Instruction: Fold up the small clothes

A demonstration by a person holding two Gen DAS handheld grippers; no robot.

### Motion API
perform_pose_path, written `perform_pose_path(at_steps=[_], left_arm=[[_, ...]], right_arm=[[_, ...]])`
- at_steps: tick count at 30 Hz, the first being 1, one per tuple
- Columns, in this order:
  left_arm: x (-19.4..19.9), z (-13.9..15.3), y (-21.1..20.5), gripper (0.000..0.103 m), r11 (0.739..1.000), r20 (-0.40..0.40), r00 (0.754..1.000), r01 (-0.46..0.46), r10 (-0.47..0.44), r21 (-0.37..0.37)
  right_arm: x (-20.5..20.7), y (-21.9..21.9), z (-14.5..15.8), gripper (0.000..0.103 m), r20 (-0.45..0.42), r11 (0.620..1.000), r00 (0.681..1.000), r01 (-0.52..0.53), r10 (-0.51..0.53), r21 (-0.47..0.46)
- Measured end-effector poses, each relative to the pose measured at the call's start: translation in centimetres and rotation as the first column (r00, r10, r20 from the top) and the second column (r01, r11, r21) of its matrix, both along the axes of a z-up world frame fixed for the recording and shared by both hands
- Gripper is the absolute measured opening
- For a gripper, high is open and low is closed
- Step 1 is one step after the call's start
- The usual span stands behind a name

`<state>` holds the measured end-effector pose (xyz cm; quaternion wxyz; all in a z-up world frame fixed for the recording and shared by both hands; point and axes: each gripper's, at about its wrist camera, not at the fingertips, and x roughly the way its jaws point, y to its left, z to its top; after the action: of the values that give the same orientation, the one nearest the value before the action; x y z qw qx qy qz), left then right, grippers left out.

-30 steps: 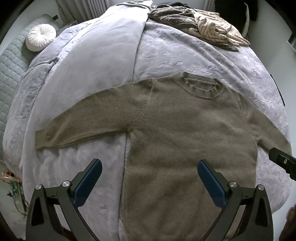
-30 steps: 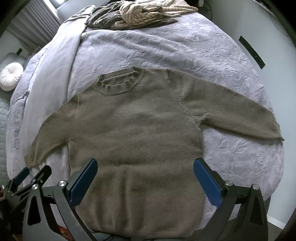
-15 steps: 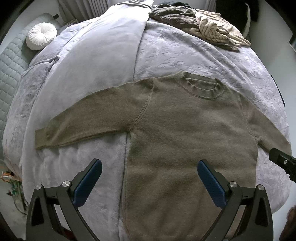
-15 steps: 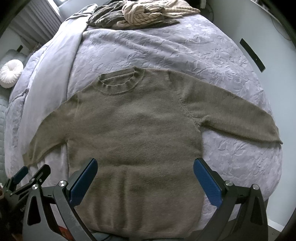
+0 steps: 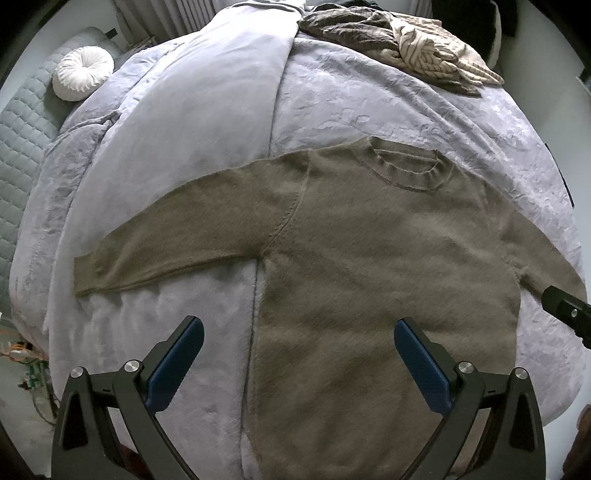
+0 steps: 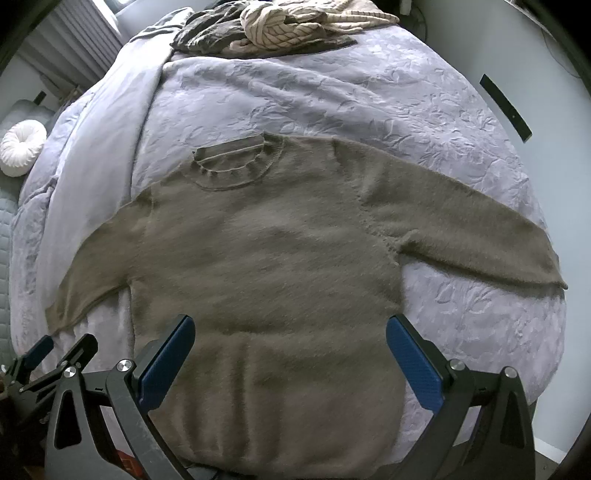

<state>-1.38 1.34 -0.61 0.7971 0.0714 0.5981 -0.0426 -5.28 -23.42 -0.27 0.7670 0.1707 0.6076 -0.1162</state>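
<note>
Sweater (image 5: 369, 266) lies flat and face up on the lavender bedspread (image 5: 388, 110), neckline away from me, both sleeves stretched out to the sides and its hem at the near edge of the bed. My left gripper (image 5: 299, 354) and my right gripper (image 6: 290, 350) both hover over its lower half with jaws spread wide, holding nothing and not touching the knit. Farther off, a pile of clothes (image 6: 280, 26) sits at the bed's far end and a round white cushion (image 5: 83, 78) lies off to the left.
</note>
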Motion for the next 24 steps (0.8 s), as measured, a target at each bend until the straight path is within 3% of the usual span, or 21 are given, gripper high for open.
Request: perform_pose_path(at_steps=[9, 17, 24], left_arm=[[0.4, 0.1, -1.9, 0.103, 0.999, -0.020, 1.000, -0.008, 0.009, 0.038], [-0.2, 1.3, -4.3, 0.103, 0.995, 0.006, 0.996, -0.089, 0.089, 0.050], [-0.7, 0.8, -4.3, 0.103, 0.988, -0.021, 0.988, -0.151, 0.151, 0.025]], right_arm=[[0.6, -2.0, -0.9, 0.103, -0.015, 0.998, 0.999, -0.050, 0.051, 0.027], [1.3, -4.3, -1.8, 0.103, -0.011, 0.990, 0.991, -0.136, 0.137, 0.041], [1.3, -4.8, -3.1, 0.103, -0.009, 0.993, 0.995, -0.102, 0.102, 0.057]])
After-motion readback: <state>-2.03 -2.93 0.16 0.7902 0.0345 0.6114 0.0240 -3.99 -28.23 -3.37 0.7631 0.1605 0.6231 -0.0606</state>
